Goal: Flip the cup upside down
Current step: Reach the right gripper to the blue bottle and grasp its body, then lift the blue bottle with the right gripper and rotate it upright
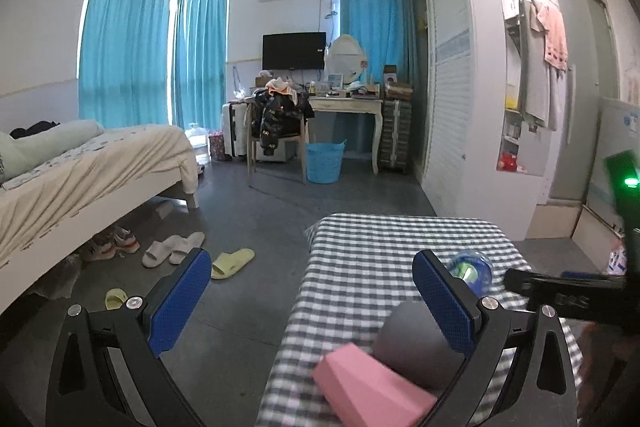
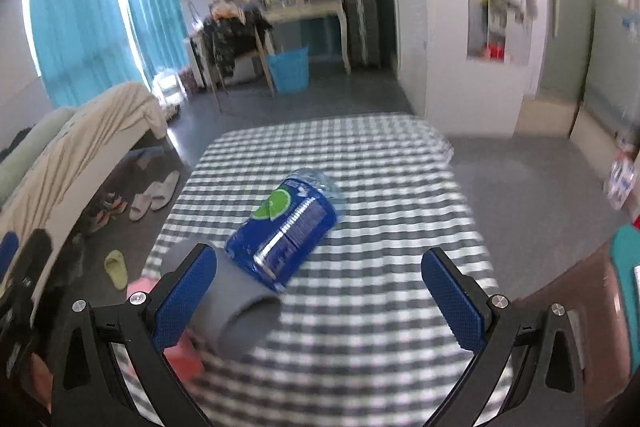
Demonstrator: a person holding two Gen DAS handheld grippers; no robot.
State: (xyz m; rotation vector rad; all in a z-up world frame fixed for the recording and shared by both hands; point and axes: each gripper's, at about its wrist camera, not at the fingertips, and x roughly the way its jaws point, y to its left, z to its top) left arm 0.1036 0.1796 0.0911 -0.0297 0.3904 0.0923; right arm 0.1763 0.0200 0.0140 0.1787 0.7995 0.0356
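Observation:
A grey cup (image 2: 236,311) stands on the checked tablecloth (image 2: 360,307), just inside the left finger of my open right gripper (image 2: 320,295). In the left wrist view the cup (image 1: 412,343) sits behind a pink block (image 1: 368,387), close to the right finger of my open left gripper (image 1: 316,297), which hangs over the table's left edge. Both grippers are empty. I cannot tell whether the cup's mouth is up or down.
A blue-labelled plastic bottle (image 2: 288,227) lies on its side behind the cup. The pink block (image 2: 180,355) is left of the cup. The right gripper's black body (image 1: 568,295) reaches in from the right. Slippers (image 1: 172,249) and a bed (image 1: 80,167) are on the left.

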